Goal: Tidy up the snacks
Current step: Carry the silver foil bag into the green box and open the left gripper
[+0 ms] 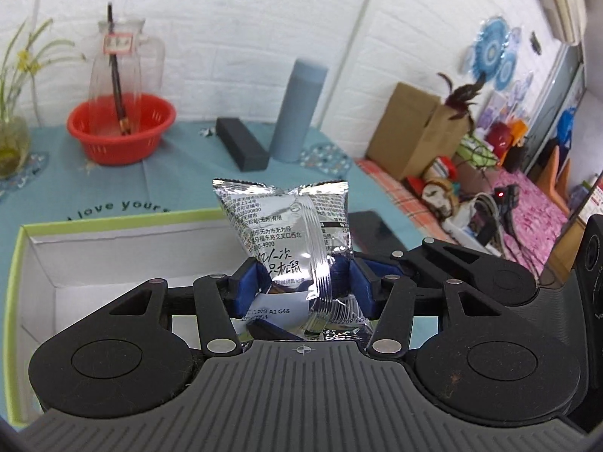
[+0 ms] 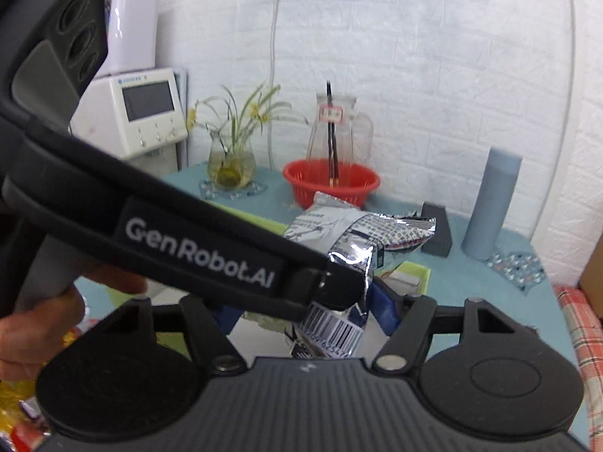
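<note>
A: Where's the snack?

B: A silver snack packet (image 1: 290, 233) stands upright between the blue pads (image 1: 250, 286) of the left gripper (image 1: 301, 286), which is clenched on its lower part. It hangs just above the open white box with a green rim (image 1: 22, 256) on the table (image 1: 181, 184).

A: And the other side?

B: The right gripper (image 2: 301, 312) grasps a second silver packet (image 2: 350, 263); its barcode end sits between the jaws, its crumpled top pointing toward the red basket (image 2: 331, 184). The left gripper's black body crosses that view, held by a hand (image 2: 34, 324).

A: What's beyond?

B: In the basket stands a clear glass jug (image 1: 120, 60). Near it, a grey-blue cylinder (image 1: 297, 109) and a black block (image 1: 241, 143); at the far left, a plant in a glass vase (image 2: 230, 165). Beside the table, brown paper bags (image 1: 418, 132).
</note>
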